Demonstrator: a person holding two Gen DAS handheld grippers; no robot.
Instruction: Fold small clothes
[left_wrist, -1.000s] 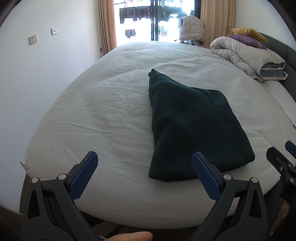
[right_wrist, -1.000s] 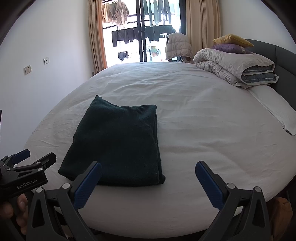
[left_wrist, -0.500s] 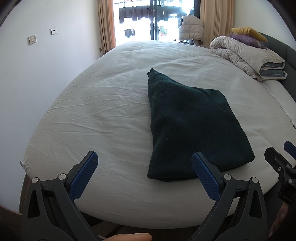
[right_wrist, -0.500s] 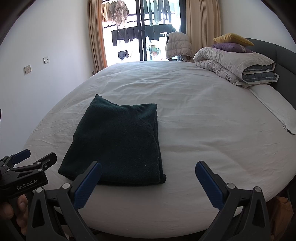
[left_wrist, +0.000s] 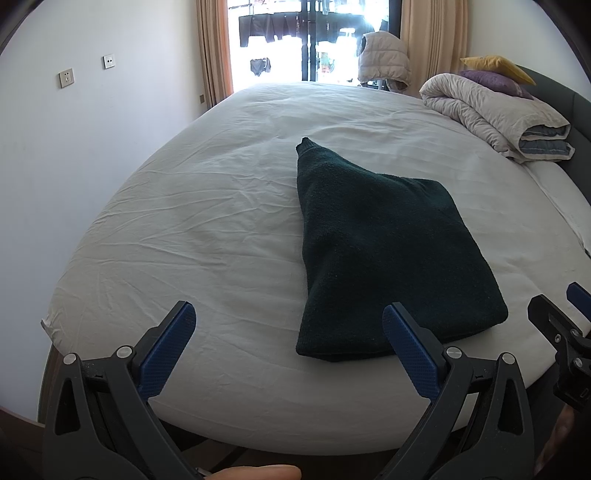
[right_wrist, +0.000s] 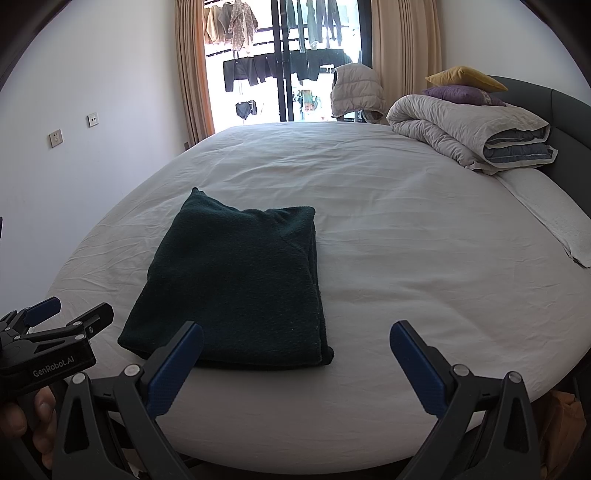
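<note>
A dark green knitted garment (left_wrist: 384, 251) lies folded flat on the white bed sheet (left_wrist: 207, 236); it also shows in the right wrist view (right_wrist: 240, 284). My left gripper (left_wrist: 288, 343) is open and empty, held at the bed's near edge, its right finger just in front of the garment's near edge. My right gripper (right_wrist: 295, 363) is open and empty at the near edge, to the right of the garment. Each gripper shows at the side of the other's view: the right gripper (left_wrist: 561, 325), the left gripper (right_wrist: 55, 325).
A folded grey duvet (right_wrist: 469, 133) with purple and yellow cushions (right_wrist: 461, 86) sits at the far right by the dark headboard (right_wrist: 569, 118). A white pillow (right_wrist: 546, 210) lies at the right. A wall runs on the left, a balcony door (right_wrist: 295, 62) behind.
Both grippers have drifted very slightly; the garment sits a touch lower in view. Nothing was taken hold of or let go.
</note>
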